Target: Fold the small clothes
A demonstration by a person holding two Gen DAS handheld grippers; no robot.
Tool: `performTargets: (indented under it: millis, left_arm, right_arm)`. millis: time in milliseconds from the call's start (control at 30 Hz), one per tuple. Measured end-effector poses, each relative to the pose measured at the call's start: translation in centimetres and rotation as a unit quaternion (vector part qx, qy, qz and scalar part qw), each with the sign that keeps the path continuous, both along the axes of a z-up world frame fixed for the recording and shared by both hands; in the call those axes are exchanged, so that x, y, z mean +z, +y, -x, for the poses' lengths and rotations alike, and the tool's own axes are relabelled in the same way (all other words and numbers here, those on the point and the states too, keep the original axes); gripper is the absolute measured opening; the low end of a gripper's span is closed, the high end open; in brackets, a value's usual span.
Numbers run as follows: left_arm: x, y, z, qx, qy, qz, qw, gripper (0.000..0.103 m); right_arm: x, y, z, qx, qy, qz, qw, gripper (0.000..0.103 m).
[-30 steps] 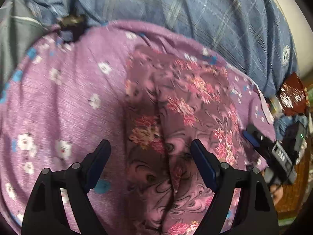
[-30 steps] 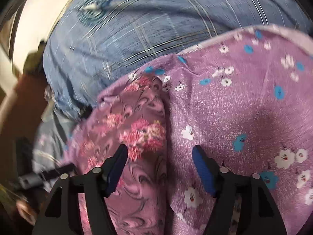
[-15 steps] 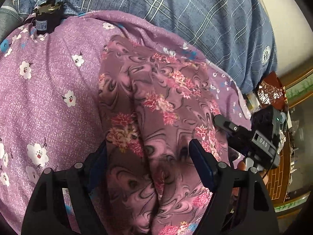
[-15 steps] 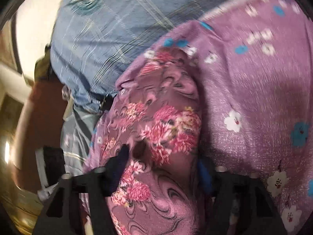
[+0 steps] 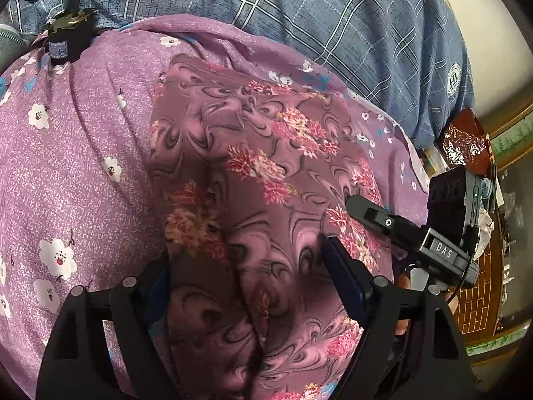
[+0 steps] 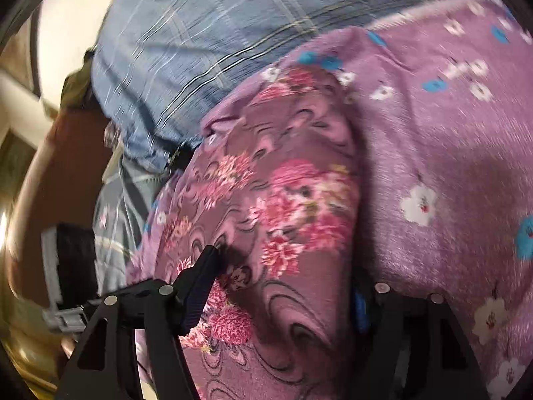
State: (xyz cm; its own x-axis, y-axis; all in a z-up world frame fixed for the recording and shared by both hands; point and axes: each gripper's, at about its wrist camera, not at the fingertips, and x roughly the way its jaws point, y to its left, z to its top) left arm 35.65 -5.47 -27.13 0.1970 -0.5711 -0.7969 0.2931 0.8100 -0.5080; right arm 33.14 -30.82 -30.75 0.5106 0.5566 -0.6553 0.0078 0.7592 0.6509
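Observation:
A small mauve garment with pink flowers and dark swirls (image 5: 253, 173) lies folded lengthwise on a purple flowered sheet (image 5: 83, 153). My left gripper (image 5: 246, 263) is open, its jaws straddling the garment's near end; the left finger is tucked under the cloth edge. My right gripper (image 6: 283, 266) is also open and straddles the same garment (image 6: 286, 200) from the other side, with its right finger hidden beneath the fold. The right gripper's body shows in the left wrist view (image 5: 416, 233) at the garment's right edge.
A blue plaid cloth (image 5: 333, 23) lies beyond the purple sheet and also shows in the right wrist view (image 6: 206, 43). A small dark bottle (image 5: 66, 40) stands at the sheet's far left. A reddish foil packet (image 5: 463, 140) and a brown tiled floor (image 5: 483, 286) are to the right.
Both grippers have pushed forward over the garment, so that its fold now sits between each pair of open jaws. One finger of each has slid under the cloth edge.

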Motion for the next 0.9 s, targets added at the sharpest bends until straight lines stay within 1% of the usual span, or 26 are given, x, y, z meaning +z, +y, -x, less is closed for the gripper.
performTargets:
  millis: [33, 67, 100, 133, 167, 200, 233, 300, 333, 400, 433, 500, 567, 600, 667, 700, 733, 767, 800, 833, 900]
  left_arm:
    - [0.1, 0.1, 0.1, 0.003, 0.005, 0.005, 1.0, 0.082]
    - [0.3, 0.2, 0.4, 0.0, 0.007, 0.004, 1.0, 0.082]
    - [0.5, 0.3, 1.0, -0.006, 0.01, -0.003, 0.9999, 0.082]
    - [0.5, 0.3, 1.9, -0.014, 0.018, -0.012, 0.9997, 0.082]
    - [0.3, 0.5, 2.4, -0.017, 0.021, -0.013, 0.9996, 0.082]
    - [0.2, 0.6, 3.1, -0.018, 0.022, -0.016, 0.9995, 0.082]
    - [0.2, 0.6, 3.5, -0.017, 0.021, -0.017, 0.9995, 0.082]
    - [0.5, 0.8, 3.7, -0.006, 0.012, -0.005, 0.9999, 0.082]
    - [0.9, 0.7, 3.7, 0.004, 0.009, 0.006, 0.9999, 0.08]
    - [1.9, 0.3, 4.0, 0.007, -0.006, 0.019, 0.9998, 0.076]
    - [2.9, -0.3, 4.3, -0.002, -0.024, 0.016, 0.9996, 0.07]
    - [4.1, -1.3, 4.7, -0.02, -0.049, 0.005, 0.9986, 0.064]
    - [4.9, -2.1, 5.1, -0.03, -0.075, -0.016, 0.9966, 0.063]
    - [4.7, -2.3, 5.1, -0.033, -0.078, -0.021, 0.9962, 0.063]
    - [3.5, -2.0, 4.3, -0.018, -0.056, -0.024, 0.998, 0.063]
    - [2.9, -2.0, 4.0, -0.012, -0.051, -0.025, 0.9983, 0.063]
    - [2.3, -1.9, 3.6, -0.003, -0.047, -0.034, 0.9983, 0.066]
    - [1.7, -2.2, 3.0, 0.003, -0.039, -0.041, 0.9984, 0.066]
    - [1.4, -2.3, 2.9, 0.008, -0.031, -0.04, 0.9987, 0.067]
    - [1.0, -2.1, 2.5, 0.017, -0.019, -0.031, 0.9992, 0.072]
    - [0.8, -2.1, 2.5, 0.023, -0.013, -0.021, 0.9994, 0.074]
  right_arm:
    - [-0.1, -0.1, 0.0, 0.001, 0.0, -0.001, 1.0, 0.069]
    - [-0.2, -0.3, 0.0, 0.0, 0.001, -0.003, 1.0, 0.065]
    - [-0.4, -0.6, 0.0, -0.002, 0.002, -0.005, 1.0, 0.056]
    - [-0.5, -0.7, -0.1, -0.005, 0.004, -0.007, 1.0, 0.052]
    - [-0.7, -1.2, 0.0, -0.008, 0.007, -0.016, 1.0, 0.048]
    - [-0.9, -1.7, -0.1, -0.011, 0.01, -0.027, 1.0, 0.044]
    - [-1.0, -2.0, 0.0, -0.012, 0.012, -0.033, 0.999, 0.043]
    - [-1.0, -2.0, 0.0, -0.014, 0.012, -0.037, 0.999, 0.039]
    - [-0.8, -1.9, 0.1, -0.016, 0.009, -0.029, 0.999, 0.037]
    - [0.1, -1.3, 0.4, -0.019, -0.006, -0.004, 1.0, 0.03]
    - [1.1, -0.8, 0.6, -0.016, -0.026, 0.022, 0.999, 0.029]
    - [2.5, 0.0, 1.1, -0.012, -0.055, 0.056, 0.997, 0.027]
    - [3.2, 0.1, 1.4, -0.017, -0.072, 0.07, 0.995, 0.027]
    - [3.4, 0.0, 1.6, -0.02, -0.078, 0.074, 0.994, 0.026]
    - [3.4, -0.1, 1.7, -0.021, -0.086, 0.084, 0.993, 0.026]
    - [3.0, -0.2, 1.6, -0.019, -0.079, 0.084, 0.993, 0.027]
    - [2.6, -0.3, 1.5, -0.02, -0.07, 0.085, 0.994, 0.027]
    - [2.1, -0.4, 1.2, -0.02, -0.059, 0.085, 0.994, 0.027]
    - [1.7, -0.5, 1.1, -0.021, -0.052, 0.08, 0.995, 0.03]
    - [1.4, -0.7, 1.0, -0.024, -0.046, 0.07, 0.996, 0.034]
    - [1.1, -1.2, 0.9, -0.03, -0.031, 0.046, 0.998, 0.043]
